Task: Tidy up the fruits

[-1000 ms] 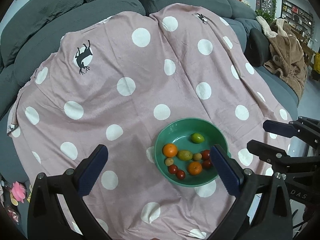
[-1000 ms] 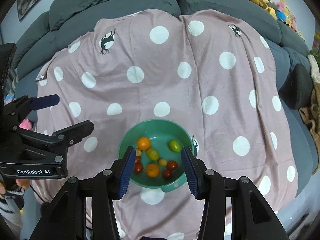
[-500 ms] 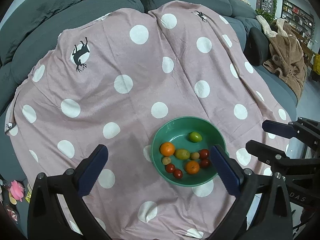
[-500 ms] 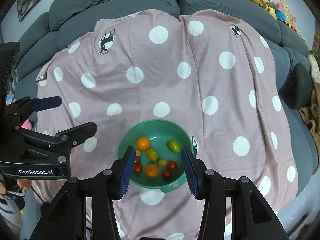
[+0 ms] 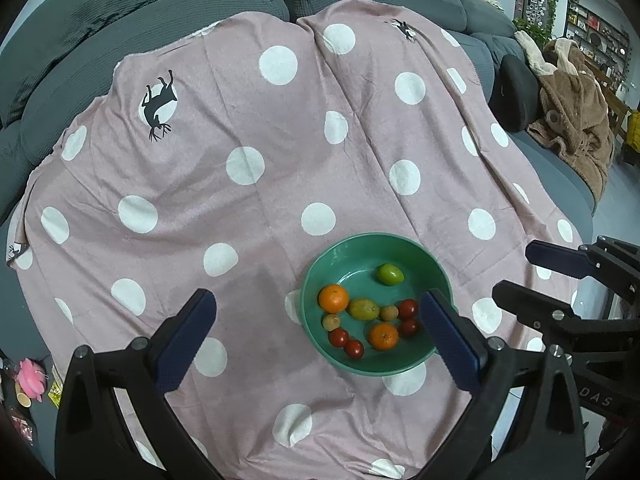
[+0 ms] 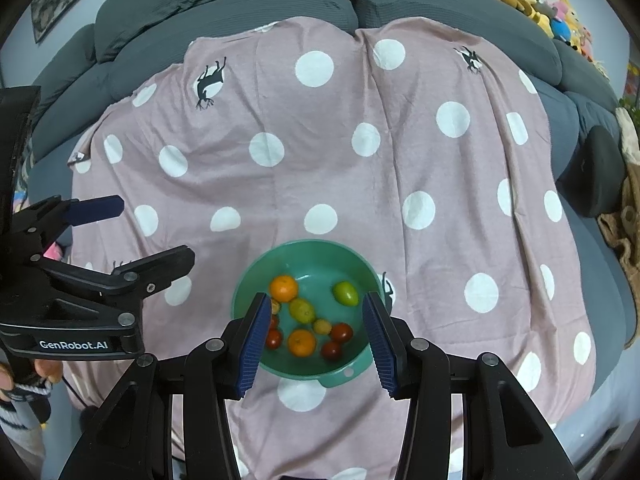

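- Left tongs (image 5: 316, 336): I have them spread wide and holding nothing, high above the spotted pink cloth (image 5: 248, 216). In the left wrist view the bowl sits at lower right of centre, not between the fingers, so a straight drop from here would land on cloth, or clip the bowl's near rim and tip it.
- Green bowl (image 5: 360, 244): all the fruit I can see is inside it. The cloth is creased and lies over a soft grey sofa (image 5: 224, 4), so I judge the footing poor; a downward push on one side could rock the bowl and send round fruit rolling off the cloth.
- Fruit, left to right in the right wrist view: an orange (image 6: 283, 288), a yellow-green fruit (image 6: 302, 310), a second orange (image 6: 302, 342), a green fruit (image 6: 345, 293) lying apart near the far wall, and small red ones (image 6: 341, 332) touching their neighbours. The clustered pieces are the risk: closing on one may squeeze or flick the next.
- Right tongs (image 6: 316, 338): also parted and carrying nothing, hovering with the bowl framed between the fingers.
- The two rigs hang near each other above the bowl; if I bring both down together they could collide.
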Action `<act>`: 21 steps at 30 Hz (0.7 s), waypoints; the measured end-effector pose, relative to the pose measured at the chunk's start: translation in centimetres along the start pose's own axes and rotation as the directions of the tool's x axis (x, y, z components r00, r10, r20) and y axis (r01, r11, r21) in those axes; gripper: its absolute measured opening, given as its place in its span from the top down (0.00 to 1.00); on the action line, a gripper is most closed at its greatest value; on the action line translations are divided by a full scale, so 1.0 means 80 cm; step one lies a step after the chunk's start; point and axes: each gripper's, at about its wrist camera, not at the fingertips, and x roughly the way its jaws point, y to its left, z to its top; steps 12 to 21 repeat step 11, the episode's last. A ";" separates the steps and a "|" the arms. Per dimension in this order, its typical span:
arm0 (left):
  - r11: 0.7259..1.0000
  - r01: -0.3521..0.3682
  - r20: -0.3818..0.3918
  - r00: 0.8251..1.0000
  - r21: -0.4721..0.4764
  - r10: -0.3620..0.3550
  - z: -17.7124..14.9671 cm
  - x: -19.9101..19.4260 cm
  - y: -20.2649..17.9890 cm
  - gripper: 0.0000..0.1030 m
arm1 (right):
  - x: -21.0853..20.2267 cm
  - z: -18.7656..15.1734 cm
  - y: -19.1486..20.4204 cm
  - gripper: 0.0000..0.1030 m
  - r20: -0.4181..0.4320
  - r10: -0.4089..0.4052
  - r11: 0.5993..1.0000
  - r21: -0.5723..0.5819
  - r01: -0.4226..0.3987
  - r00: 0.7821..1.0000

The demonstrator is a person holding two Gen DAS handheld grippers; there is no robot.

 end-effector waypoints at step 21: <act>1.000 0.008 -0.004 1.000 -0.015 -0.008 0.000 0.005 0.004 0.01 | 0.003 0.002 0.003 0.53 0.000 0.003 1.000 -0.002 -0.003 1.000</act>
